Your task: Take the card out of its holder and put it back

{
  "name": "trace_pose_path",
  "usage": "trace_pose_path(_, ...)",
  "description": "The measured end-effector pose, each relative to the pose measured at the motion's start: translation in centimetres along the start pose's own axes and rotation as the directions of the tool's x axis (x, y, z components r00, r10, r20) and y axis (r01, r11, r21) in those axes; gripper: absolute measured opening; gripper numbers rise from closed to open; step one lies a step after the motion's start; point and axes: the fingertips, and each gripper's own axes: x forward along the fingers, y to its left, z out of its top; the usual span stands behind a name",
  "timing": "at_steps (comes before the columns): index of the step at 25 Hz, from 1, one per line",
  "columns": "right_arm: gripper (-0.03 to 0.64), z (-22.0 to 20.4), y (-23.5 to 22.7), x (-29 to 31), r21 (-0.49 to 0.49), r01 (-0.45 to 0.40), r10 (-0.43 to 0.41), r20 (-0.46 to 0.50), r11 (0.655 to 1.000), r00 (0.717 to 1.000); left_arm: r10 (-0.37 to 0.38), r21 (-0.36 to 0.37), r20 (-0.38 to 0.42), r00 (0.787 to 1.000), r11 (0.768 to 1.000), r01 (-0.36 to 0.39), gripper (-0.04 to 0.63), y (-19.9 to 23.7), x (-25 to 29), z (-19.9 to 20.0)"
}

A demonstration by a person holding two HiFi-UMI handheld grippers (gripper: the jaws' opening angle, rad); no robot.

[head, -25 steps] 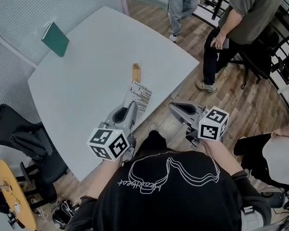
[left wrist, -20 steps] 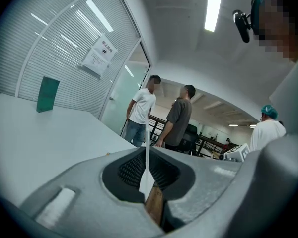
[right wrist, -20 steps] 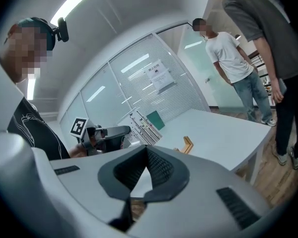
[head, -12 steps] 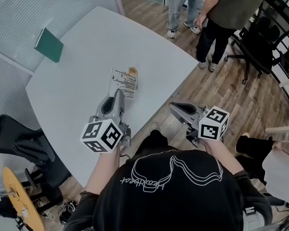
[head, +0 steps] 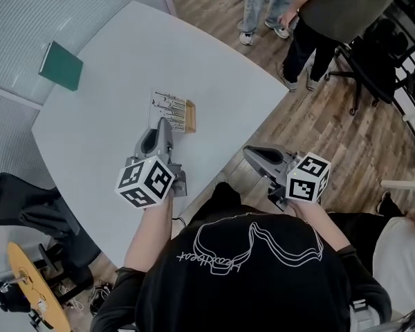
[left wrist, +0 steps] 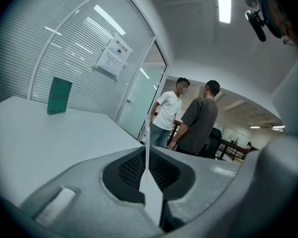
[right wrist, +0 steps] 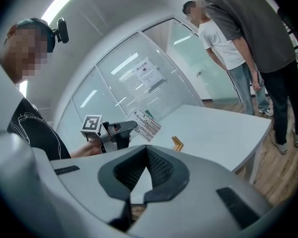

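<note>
At the bottom of the head view the person's two hands each hold a claw; the right gripper (head: 250, 153) hangs off the table's edge at lower right of centre, over the wooden floor (head: 346, 137), and its own view shows the jaws together with nothing between them.

The left gripper (head: 164, 124) is over the table (head: 117, 54) just left of centre; its own view shows the jaws pinched on a thin white sheet seen edge-on and standing upright, so it is gripping the card (head: 167, 107); the printed face of the card shows in the head view, just past the jaw tips.

The card is out of its holder (head: 189, 116), a small wooden block lying on the table right beside it, at the card's right edge in the head view; the right gripper view shows the card raised above the table with clear space between it and the block.

The block's long axis runs roughly up and down the frame; no slot can be made out. Judging from this, the return calls for a short shift of the card to the right and down, its lower edge lined up along the block; the left claw is much the nearer, the right one well apart.

Farther off, a green book (head: 61, 66) stands at upper left; two bystanders (head: 332, 12) stand at upper right.
</note>
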Motion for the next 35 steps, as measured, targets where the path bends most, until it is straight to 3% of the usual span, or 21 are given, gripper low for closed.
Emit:
trace_pose_path(14, 0.006, -1.2, -3.7, 1.3, 0.068, 0.06, -0.059, -0.017, 0.996, 0.998, 0.102, 0.003, -0.059, 0.993, 0.995, -0.102, 0.025, 4.4, 4.6, -3.8)
trace_pose_path(35, 0.006, -2.1, -4.1, 1.0, 0.107, 0.07, -0.07, -0.005, 0.992, 0.998, 0.156, 0.042, -0.099, 0.983, 0.987, -0.153, 0.025, 4.8, 5.3, -5.5)
